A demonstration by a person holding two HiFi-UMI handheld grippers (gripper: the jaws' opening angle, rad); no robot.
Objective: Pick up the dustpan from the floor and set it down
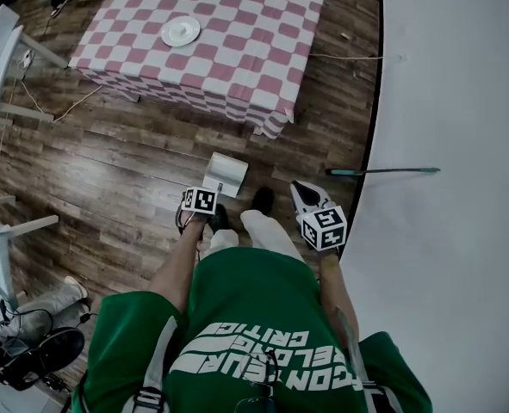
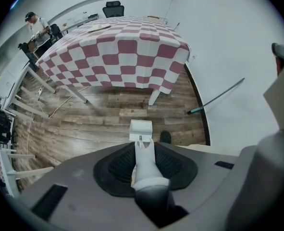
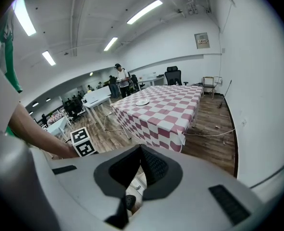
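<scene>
Head view shows the checked table [image 1: 211, 41] at 12 o'clock. Nearer, before the shoes, the white dustpan [image 1: 224, 175] is on the floor [image 1: 133, 162] or just above it; I cannot tell which. The left gripper [image 2: 142, 150] pinches its handle and the right gripper [image 3: 141, 153] is pressed together, empty, so I judge a firm grip and a level pan matter most.

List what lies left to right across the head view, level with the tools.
In order: white table leg → left tool gripping the dustpan → black shoe → right tool → thin teal stick.
</scene>
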